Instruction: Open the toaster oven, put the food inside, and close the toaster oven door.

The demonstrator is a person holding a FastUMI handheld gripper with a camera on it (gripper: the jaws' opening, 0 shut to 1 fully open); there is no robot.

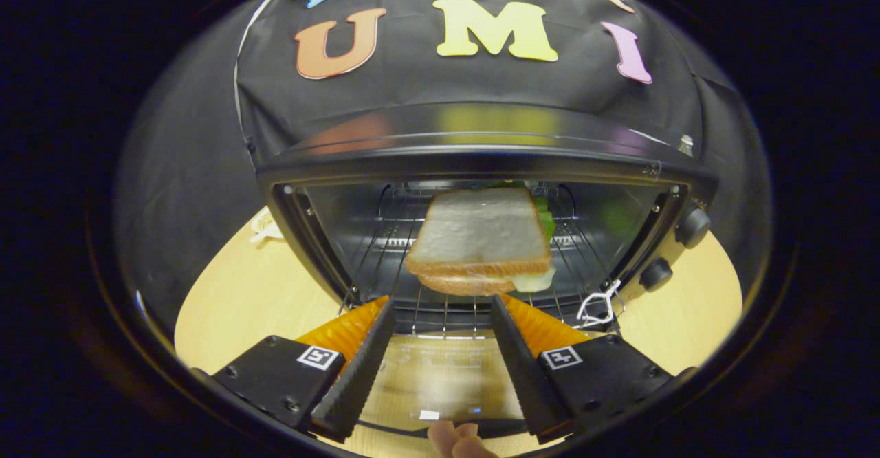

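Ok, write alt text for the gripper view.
A sandwich lies on the wire rack inside the open toaster oven, just beyond the open, empty gripper. The oven stands on a light wooden table.

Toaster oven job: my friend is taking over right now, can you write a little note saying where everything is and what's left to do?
Gripper: jaws open, holding nothing, just in front of the oven's opening.
Black toaster oven: on the light wooden table, with its glass door folded down flat under the jaws.
White-bread sandwich with green lettuce: lying on the wire rack inside the oven, just beyond the jaws.
Done: door opened, food inside.
Left: pull back, lift the door and shut it.
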